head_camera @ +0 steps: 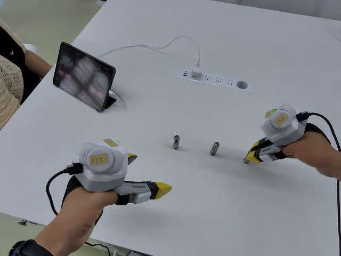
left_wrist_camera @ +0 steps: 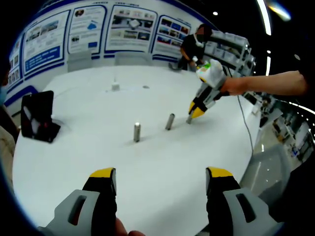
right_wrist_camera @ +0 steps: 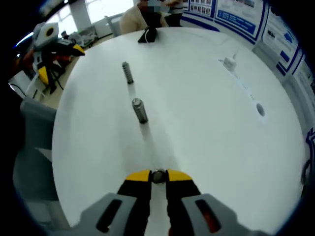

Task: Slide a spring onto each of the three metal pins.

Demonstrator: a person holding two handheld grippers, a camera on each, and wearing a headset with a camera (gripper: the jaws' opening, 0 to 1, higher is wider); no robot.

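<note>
Your right tool (head_camera: 248, 158) pinches a small metal pin (right_wrist_camera: 158, 175) toward the worktop's (head_camera: 224, 213) right side. 2 spring-wrapped pins (head_camera: 176, 141) (head_camera: 214, 148) stand mid-worktop. Your left tool (left_wrist_camera: 157, 179) is spread, near the front edge.

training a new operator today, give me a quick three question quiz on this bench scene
1. True or false: the left gripper is shut.
2. What does the right gripper pinch at its tips? A) a pencil B) a small metal pin C) a sponge
3. How many spring-wrapped pins stand free on the table?
Key: 1 false; 2 B; 3 two.
</note>
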